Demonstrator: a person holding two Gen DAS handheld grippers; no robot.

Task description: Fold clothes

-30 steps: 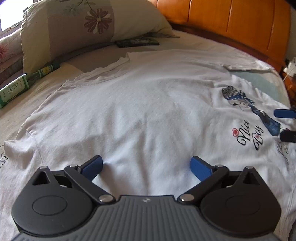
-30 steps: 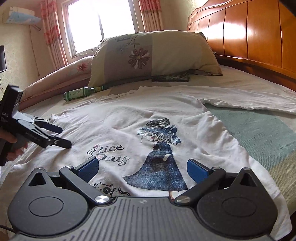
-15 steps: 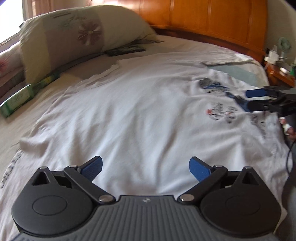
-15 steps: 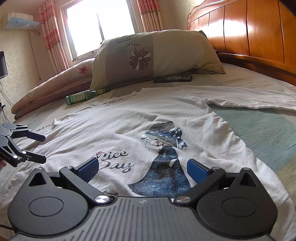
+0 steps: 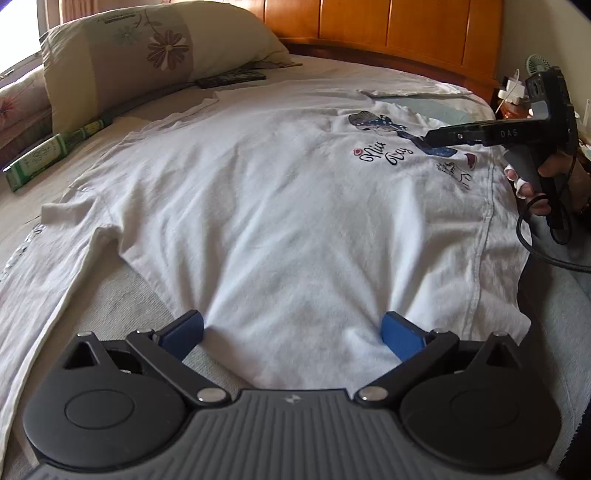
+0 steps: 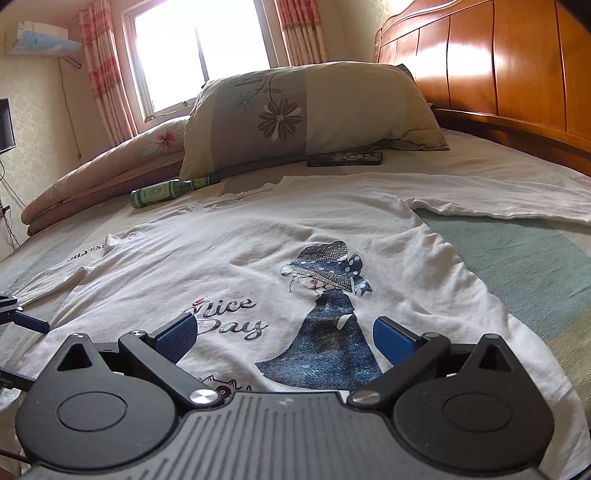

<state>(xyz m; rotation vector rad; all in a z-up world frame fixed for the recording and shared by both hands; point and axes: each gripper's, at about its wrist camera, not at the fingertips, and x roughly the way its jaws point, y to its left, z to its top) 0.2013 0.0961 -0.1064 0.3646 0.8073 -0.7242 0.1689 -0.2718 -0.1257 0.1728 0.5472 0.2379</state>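
Both grippers pulled back toward bed's (image 6: 535, 273) near edge. Left gripper (image 5: 291, 330) and right gripper (image 6: 282, 338) released, empty. Shirt (image 5: 280, 206) lies flat mid-bed; soft, light, we'd pinch hem corners.

- Left wrist view: low over the lower hem of the white shirt (image 5: 295, 206), looking up the bed toward the headboard (image 5: 388, 33).
- Right wrist view: low and close above the shirt's print (image 6: 325, 306), facing the pillow (image 6: 306, 118) and window (image 6: 199, 48).
- Shared: shirt, pillow, green bottle (image 6: 170, 190), headboard.
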